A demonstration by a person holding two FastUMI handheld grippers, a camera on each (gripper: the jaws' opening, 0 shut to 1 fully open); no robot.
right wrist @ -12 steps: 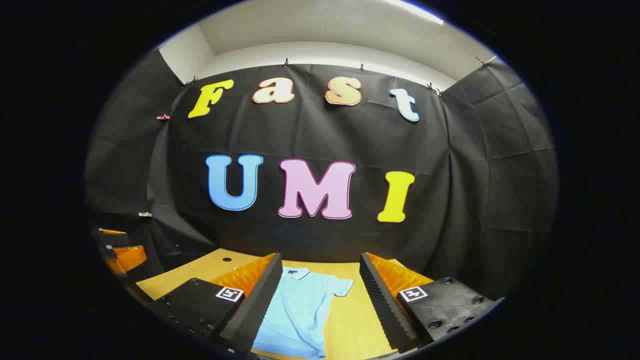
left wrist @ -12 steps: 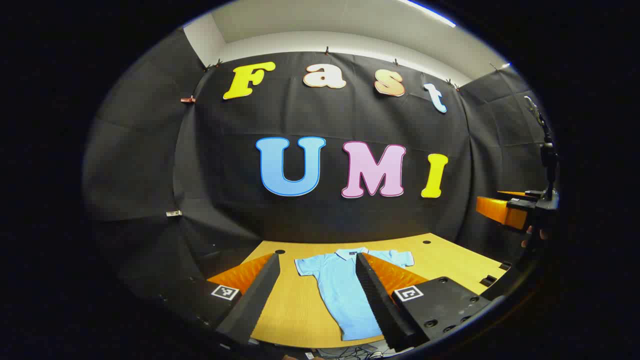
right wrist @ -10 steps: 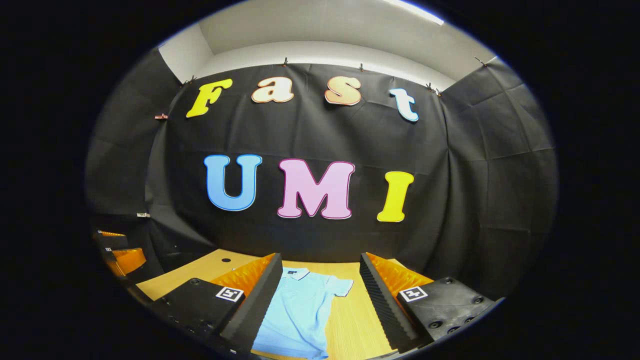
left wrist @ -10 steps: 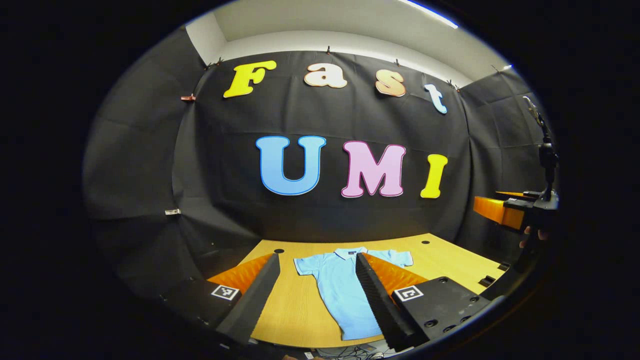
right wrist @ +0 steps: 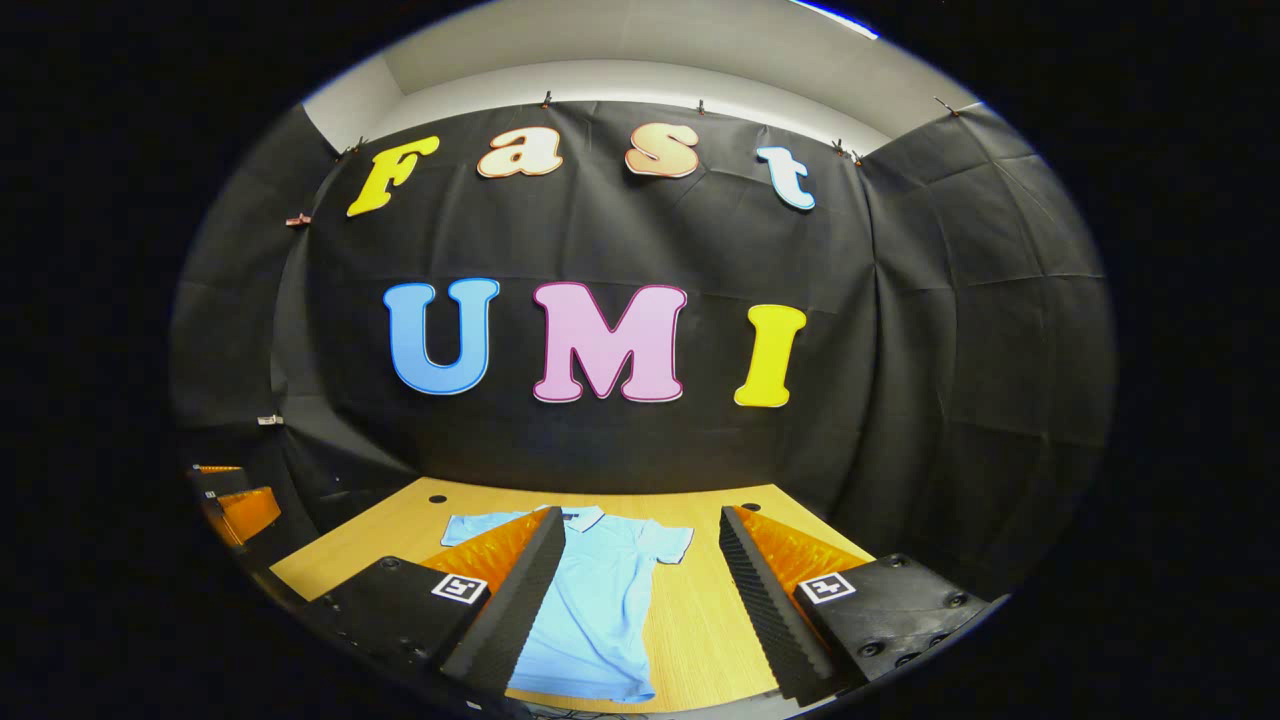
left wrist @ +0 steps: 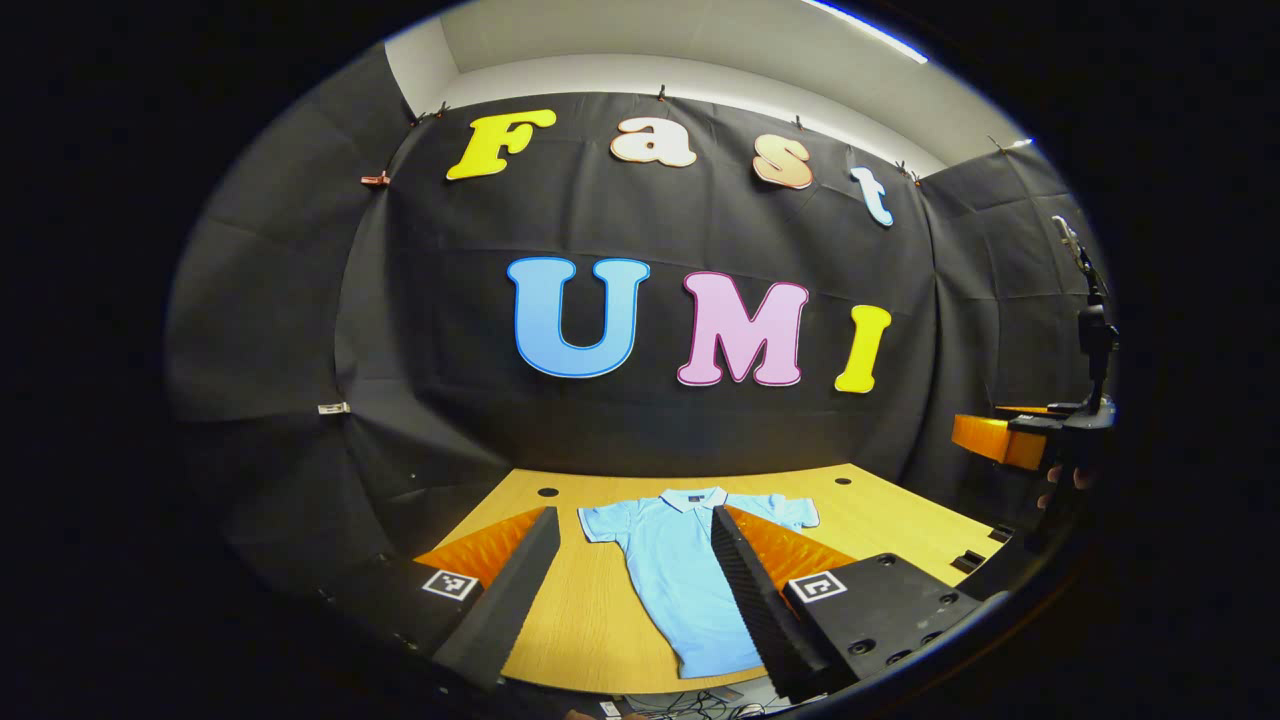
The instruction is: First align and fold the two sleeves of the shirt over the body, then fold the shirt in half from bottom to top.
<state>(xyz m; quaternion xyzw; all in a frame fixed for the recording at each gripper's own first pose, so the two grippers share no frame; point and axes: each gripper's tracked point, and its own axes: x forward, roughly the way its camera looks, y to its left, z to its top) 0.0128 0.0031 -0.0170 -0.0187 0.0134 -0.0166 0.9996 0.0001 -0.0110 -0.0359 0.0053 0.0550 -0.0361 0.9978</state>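
- Both views have tipped down since a moment ago; more worktop (left wrist: pixel 600 640) shows.
- Shirt (left wrist: pixel 685 570) lies flat, sleeves unfolded, centre of worktop.
- Left tongs (left wrist: pixel 632 590) and right tongs (right wrist: pixel 640 600) released, approaching above it.

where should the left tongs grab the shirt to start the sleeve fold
Probably the outer hem of the sleeve on its own side, coming from above and outside. The shirt lies flat, collar far, sleeves spread, so that free edge can be pinched and carried inward over the body.
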